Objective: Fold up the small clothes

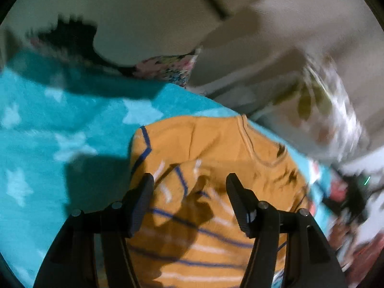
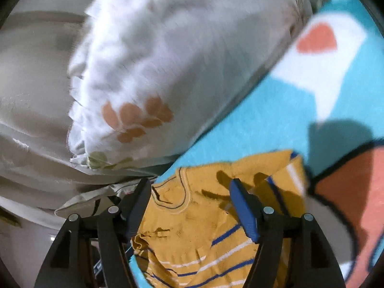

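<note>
A small mustard-yellow shirt (image 1: 206, 144) with blue and white stripes lies on a turquoise blanket (image 1: 60, 124). Its sleeves are folded inward over the body. My left gripper (image 1: 189, 180) is open and empty, hovering over the shirt's striped chest. In the right wrist view the same shirt (image 2: 196, 220) lies with its collar near the left finger and a folded sleeve at the right. My right gripper (image 2: 190, 184) is open and empty above the collar area. The frames do not show whether the fingertips touch the cloth.
A white pillow (image 2: 156, 67) with orange and green flower print lies right beside the shirt's collar end. The turquoise blanket (image 2: 276, 110) carries white stars and an orange and white cartoon figure. A floral cloth (image 1: 165, 67) and a beige wall lie beyond.
</note>
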Demonstrator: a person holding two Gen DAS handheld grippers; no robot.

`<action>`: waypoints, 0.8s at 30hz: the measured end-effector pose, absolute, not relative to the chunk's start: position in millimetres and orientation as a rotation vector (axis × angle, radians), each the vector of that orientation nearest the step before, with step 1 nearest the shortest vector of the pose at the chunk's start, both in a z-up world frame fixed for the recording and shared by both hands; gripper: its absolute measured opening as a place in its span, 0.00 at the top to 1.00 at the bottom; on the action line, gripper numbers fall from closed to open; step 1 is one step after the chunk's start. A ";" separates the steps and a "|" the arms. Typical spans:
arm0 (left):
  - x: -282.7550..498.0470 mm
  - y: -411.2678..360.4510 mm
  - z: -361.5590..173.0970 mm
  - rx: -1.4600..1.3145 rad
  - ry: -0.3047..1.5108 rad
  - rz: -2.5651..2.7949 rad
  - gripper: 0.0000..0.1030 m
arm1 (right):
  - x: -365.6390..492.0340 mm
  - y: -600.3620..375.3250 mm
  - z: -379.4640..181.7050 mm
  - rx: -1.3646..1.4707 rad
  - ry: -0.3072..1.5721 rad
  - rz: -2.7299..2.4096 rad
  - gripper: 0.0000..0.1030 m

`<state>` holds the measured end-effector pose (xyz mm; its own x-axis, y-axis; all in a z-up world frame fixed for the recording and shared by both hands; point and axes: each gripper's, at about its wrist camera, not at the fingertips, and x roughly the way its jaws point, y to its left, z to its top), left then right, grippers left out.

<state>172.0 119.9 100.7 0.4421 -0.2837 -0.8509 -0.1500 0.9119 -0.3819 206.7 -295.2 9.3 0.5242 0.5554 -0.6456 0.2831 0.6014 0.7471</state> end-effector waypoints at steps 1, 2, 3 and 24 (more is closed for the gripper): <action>164.5 112.1 107.8 -0.376 1.106 -0.093 0.40 | 205.0 -293.6 18.2 0.919 1.039 0.204 0.29; 157.7 102.8 113.1 -0.321 1.096 -0.108 0.40 | 203.2 -286.7 28.2 0.872 1.035 0.219 0.29; 150.3 88.8 116.2 -0.262 1.093 -0.145 0.40 | 199.7 -276.3 36.9 0.822 1.039 0.248 0.29; 215.9 122.7 70.6 -0.511 1.213 -0.042 0.40 | 189.6 -205.0 -27.9 0.522 1.244 0.219 0.34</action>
